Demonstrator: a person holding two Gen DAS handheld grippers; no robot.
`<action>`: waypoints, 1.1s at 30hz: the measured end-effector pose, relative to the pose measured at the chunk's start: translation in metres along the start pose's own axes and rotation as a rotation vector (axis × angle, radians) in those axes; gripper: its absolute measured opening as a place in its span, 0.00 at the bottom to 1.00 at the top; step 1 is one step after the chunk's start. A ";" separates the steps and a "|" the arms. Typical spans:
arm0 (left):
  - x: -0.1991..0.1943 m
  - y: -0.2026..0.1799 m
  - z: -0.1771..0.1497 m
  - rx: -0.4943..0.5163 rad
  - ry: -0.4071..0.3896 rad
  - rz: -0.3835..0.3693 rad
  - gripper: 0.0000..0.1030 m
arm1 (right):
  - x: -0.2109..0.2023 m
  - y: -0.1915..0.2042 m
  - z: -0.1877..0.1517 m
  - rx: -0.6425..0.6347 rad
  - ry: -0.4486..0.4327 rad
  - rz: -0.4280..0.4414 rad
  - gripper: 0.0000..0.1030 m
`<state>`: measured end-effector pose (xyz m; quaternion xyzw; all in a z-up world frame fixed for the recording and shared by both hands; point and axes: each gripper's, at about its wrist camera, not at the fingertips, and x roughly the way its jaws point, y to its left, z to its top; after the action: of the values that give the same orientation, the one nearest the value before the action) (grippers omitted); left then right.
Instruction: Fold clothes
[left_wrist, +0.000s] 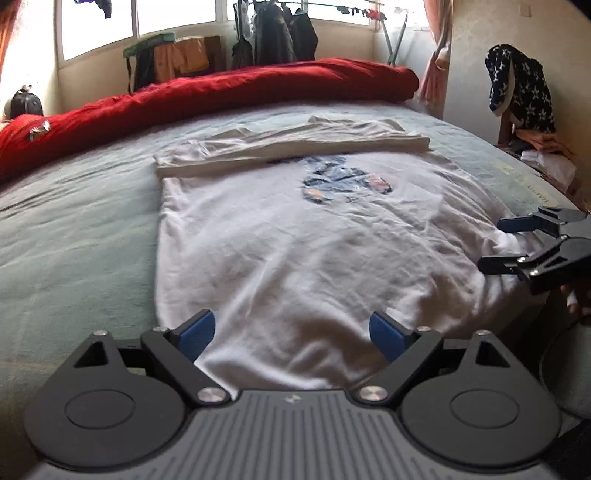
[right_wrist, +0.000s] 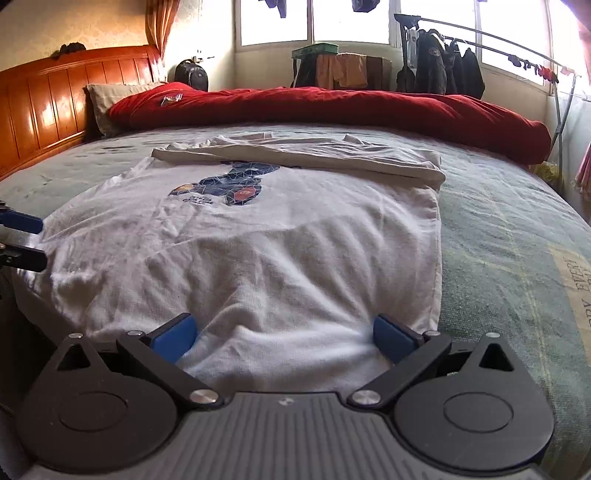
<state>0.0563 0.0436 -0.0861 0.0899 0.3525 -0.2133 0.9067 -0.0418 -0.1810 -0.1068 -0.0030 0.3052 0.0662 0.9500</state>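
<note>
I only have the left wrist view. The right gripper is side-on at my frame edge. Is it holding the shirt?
Observer: No. The right gripper has its jaws open, with white shirt cloth lying loose between them.
Operator: Is it near the shirt's side edge?
Observer: Yes, the straight side edge runs just outside one finger.
Operator: What lies beyond my left?
Observer: A wooden headboard with a pillow beside it.

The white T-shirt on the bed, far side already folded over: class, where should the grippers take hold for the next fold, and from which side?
Probably grip the white T-shirt along its unfolded near edge, coming from the near side. The left gripper and right gripper sit open there, apart, and that edge lies loose.
</note>
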 end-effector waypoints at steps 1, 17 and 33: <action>0.004 0.001 -0.002 -0.013 0.013 0.005 0.88 | 0.000 0.000 0.000 0.000 -0.002 0.000 1.00; 0.011 0.030 0.042 -0.123 -0.048 -0.041 0.88 | 0.001 0.002 0.001 -0.006 -0.002 -0.008 1.00; 0.076 0.079 0.084 -0.345 0.005 -0.027 0.88 | 0.002 0.005 -0.002 0.000 -0.023 -0.026 1.00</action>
<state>0.1931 0.0632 -0.0749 -0.0711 0.3872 -0.1617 0.9049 -0.0419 -0.1759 -0.1095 -0.0061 0.2943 0.0538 0.9542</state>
